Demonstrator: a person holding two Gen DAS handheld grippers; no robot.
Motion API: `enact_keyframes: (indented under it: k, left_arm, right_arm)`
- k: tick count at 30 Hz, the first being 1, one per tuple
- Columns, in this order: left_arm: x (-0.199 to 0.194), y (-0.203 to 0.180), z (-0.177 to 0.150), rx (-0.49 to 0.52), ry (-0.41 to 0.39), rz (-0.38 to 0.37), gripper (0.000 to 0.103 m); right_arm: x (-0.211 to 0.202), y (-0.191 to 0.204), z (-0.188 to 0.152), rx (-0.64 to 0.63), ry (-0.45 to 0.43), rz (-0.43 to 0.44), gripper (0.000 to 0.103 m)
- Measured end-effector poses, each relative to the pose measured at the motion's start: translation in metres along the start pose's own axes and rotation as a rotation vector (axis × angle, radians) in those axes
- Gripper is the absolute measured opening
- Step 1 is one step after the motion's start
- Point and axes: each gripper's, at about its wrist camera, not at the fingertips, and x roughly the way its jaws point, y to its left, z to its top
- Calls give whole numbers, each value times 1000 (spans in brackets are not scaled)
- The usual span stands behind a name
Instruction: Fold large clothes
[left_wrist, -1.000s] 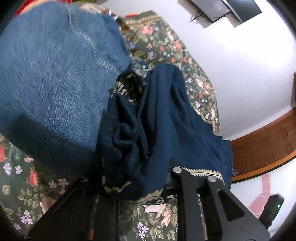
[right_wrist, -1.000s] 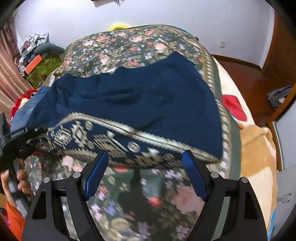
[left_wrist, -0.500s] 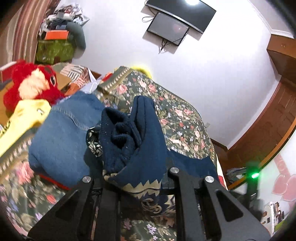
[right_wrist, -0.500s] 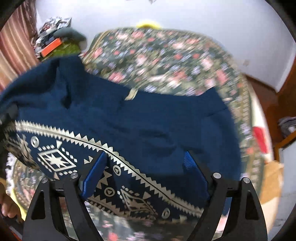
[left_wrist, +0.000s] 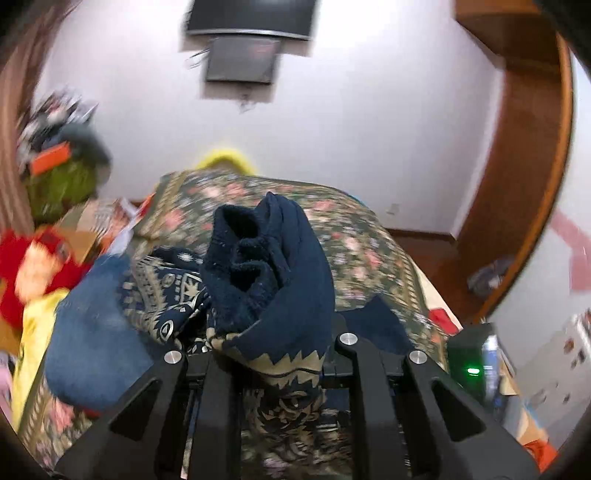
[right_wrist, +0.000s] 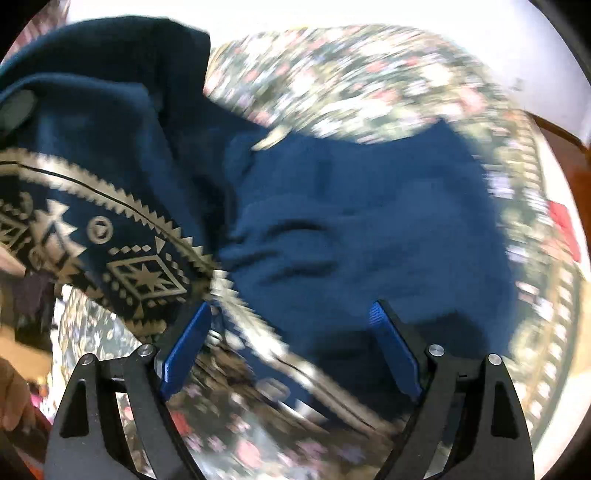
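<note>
Left wrist view, bottom centre: left hand-held gripper (left_wrist: 273, 354) pinches a bunched wad of the navy sweater (left_wrist: 273, 280), patterned hem band draped over the fingers, plain knit piled above in mid frame. Jaws nearly pressed together on the cloth. Behind it at lower left, a folded pair of jeans (left_wrist: 92, 343). Beyond that the floral bedspread (left_wrist: 354, 251) runs to the middle of the frame; red plush toy (left_wrist: 33, 266) at left edge; white wall and dark screen (left_wrist: 243, 59) at top.

Right wrist view, bottom: right hand-held gripper (right_wrist: 291, 343) spread wide, blue pads (right_wrist: 186, 343) apart, nothing pinched. The sweater's hem band passes under and between the fingers but the pads don't press on it. Sweater body (right_wrist: 369, 221) lies flat on the bedspread (right_wrist: 388, 85) at centre right; the left part rises toward upper left, lifted. A bare hand (right_wrist: 14, 395) shows at the lower left edge. Heavy motion blur.

Handling: soft, thick knit, limp, moderately heavy for cloth, not fragile, not slippery. It sags and bunches when held at one point. Best hold looks like the hem band or a corner, one gripper per side, so the fold lands flat.
</note>
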Motion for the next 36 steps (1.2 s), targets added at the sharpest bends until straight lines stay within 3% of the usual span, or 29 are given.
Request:
enact_keyframes:
  k: [3, 7, 10, 13, 15, 16, 20, 22, 27, 31, 34, 36]
  left_arm:
    - [12, -42, -2, 83, 29, -55, 14]
    - [46, -95, -28, 169, 161, -182, 14]
    - [74, -127, -64, 246, 318, -268, 14]
    - [98, -133, -100, 271, 463, -289, 16]
    - [102, -130, -110, 267, 496, -291, 16]
    - [98, -129, -111, 273, 492, -295, 17]
    - [68, -125, -102, 304, 490, -360, 48]
    - [45, -127, -97, 317, 453, -364, 56]
    - [13, -98, -69, 289, 299, -240, 73]
    - [18, -65, -53, 242, 233, -137, 88]
    - [40, -41, -55, 188, 277, -95, 88]
    - [61, -29, -66, 160, 352, -94, 88]
  right_arm:
    - [-33, -40, -18, 47, -35, -76, 86]
    - [-69, -92, -46, 124, -62, -210, 86]
    - [-85, -117, -60, 191, -63, -232, 86]
    - [-97, -132, -69, 239, -74, -234, 86]
    - [-104, -135, -70, 239, -89, -235, 86]
    - [-107, -133, -70, 232, -96, -237, 86]
    - [-116, -122, -61, 197, -134, -233, 86]
    - [-124, -115, -61, 182, -156, -218, 86]
    - [-129, -85, -42, 123, -220, -154, 86]
    - [-111, -66, -25, 85, -219, -105, 86]
    - [-89, -61, -17, 83, -188, -79, 86]
    - [-64, -64, -16, 103, -134, -64, 86]
